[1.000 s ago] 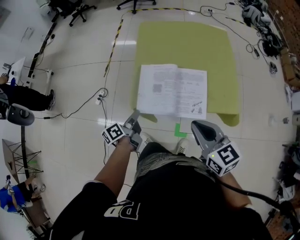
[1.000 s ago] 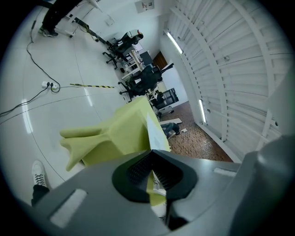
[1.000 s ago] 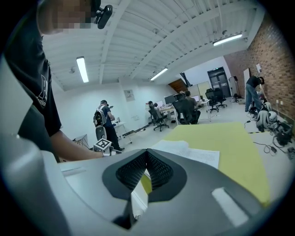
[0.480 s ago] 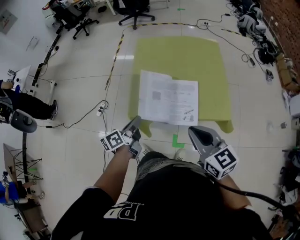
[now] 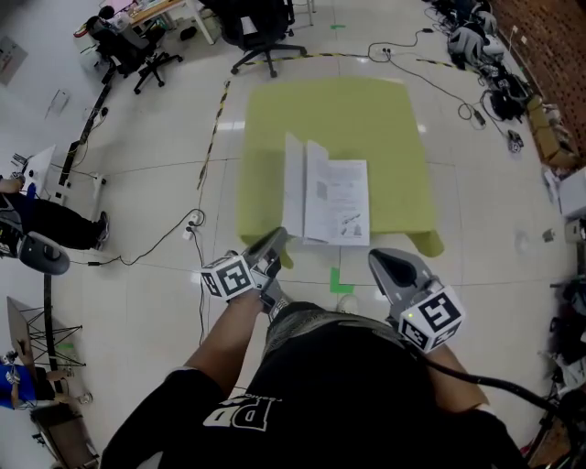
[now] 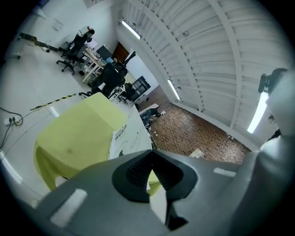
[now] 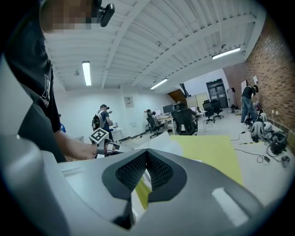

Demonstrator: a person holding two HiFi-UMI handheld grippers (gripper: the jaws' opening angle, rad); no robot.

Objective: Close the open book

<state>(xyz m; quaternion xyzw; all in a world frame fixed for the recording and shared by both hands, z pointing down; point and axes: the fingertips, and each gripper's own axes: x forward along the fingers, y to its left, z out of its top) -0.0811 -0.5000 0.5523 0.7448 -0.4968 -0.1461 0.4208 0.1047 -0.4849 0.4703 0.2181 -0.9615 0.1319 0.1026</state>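
So the book [image 5: 327, 190] is sitting on the yellow-green table [image 5: 366, 119], toward the near edge, and it's lying half folded: the right half is resting flat with the print facing up, while the left half is standing up steeply on edge. The left gripper [image 5: 277, 236] is hovering right at the book's near left corner, just over the table's front edge. From the head view I honestly can't tell if it's touching the pages or only beside them. In the left gripper view its jaws are pressing together at the tips with nothing between them, and the raised white page [image 6: 128, 137] is showing just past them over the yellow cloth. The right gripper [image 5: 383, 259] is hanging off the table's near right side, over the floor and apart from the book, and its jaws are also meeting tip to tip, holding nothing. A little green tape mark [image 5: 340, 278] is sitting on the floor between the two grippers, and a couple of office chairs [image 5: 261, 27] are standing beyond the far side of the table.
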